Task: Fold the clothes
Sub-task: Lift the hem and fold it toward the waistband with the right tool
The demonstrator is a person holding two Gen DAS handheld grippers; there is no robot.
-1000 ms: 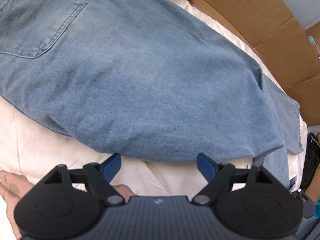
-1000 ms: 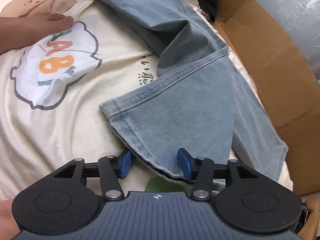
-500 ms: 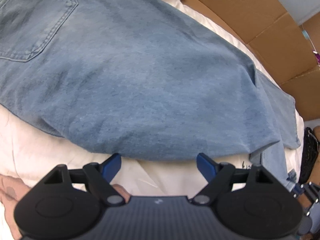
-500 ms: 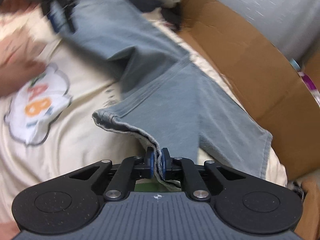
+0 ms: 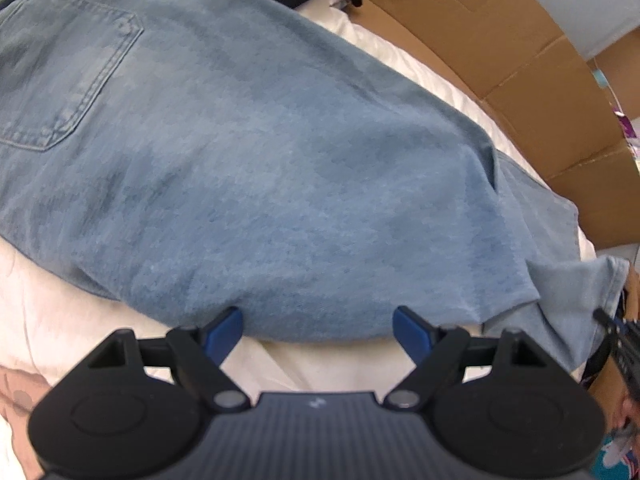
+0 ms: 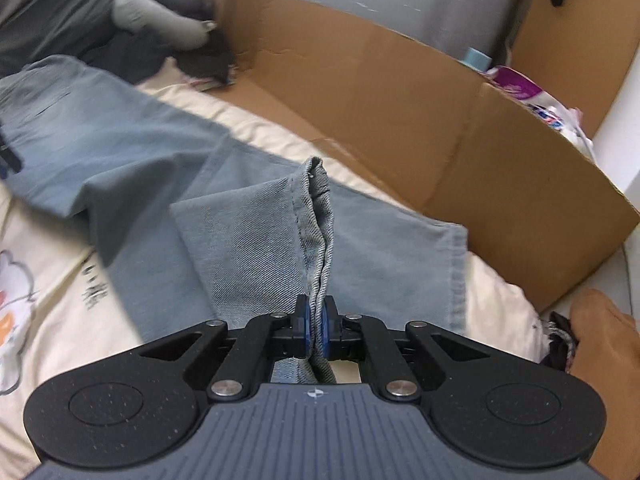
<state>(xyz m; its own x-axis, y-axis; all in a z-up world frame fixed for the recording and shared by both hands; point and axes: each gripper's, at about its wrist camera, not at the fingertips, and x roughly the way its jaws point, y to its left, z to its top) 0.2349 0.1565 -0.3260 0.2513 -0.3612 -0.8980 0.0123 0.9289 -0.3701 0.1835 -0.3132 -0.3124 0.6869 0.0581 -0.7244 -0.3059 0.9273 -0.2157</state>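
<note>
Left wrist view: the left tongs point(image 5: 318, 330) stand wide apart with nothing between them, poised at the near folded edge of the jeans point(image 5: 260, 168). The denim fills the picture from 9 o'clock through 3 o'clock, lying on the pale bedsheet point(image 5: 320, 364), with a back pocket point(image 5: 68, 76) showing at 10 o'clock. A cardboard box point(image 5: 520, 80) runs along the far side from 12 to 3 o'clock. The blue pads sit just beside the fold, not pressing it, as far as this blurred close view allows.

Right wrist view: the right tongs point(image 6: 315, 330) have just closed and are clamped tight on the leg hem point(image 6: 318, 240), which stands up from the pads toward 12 o'clock as a pinched ridge of doubled denim. The rest of that leg drapes away toward 10 o'clock across the sheet, and the other leg lies flat beneath, reaching toward 3 o'clock. Dark clothing point(image 6: 172, 52) is heaped at 11 o'clock.

The step in hand looks like the lengthwise fold: the hem is gripped and raised, ready to be carried over toward the waist. The next move calls for bringing the hem across in one arc while the left tongs pin or grip the fold line, so the lower layer does not drag.
</note>
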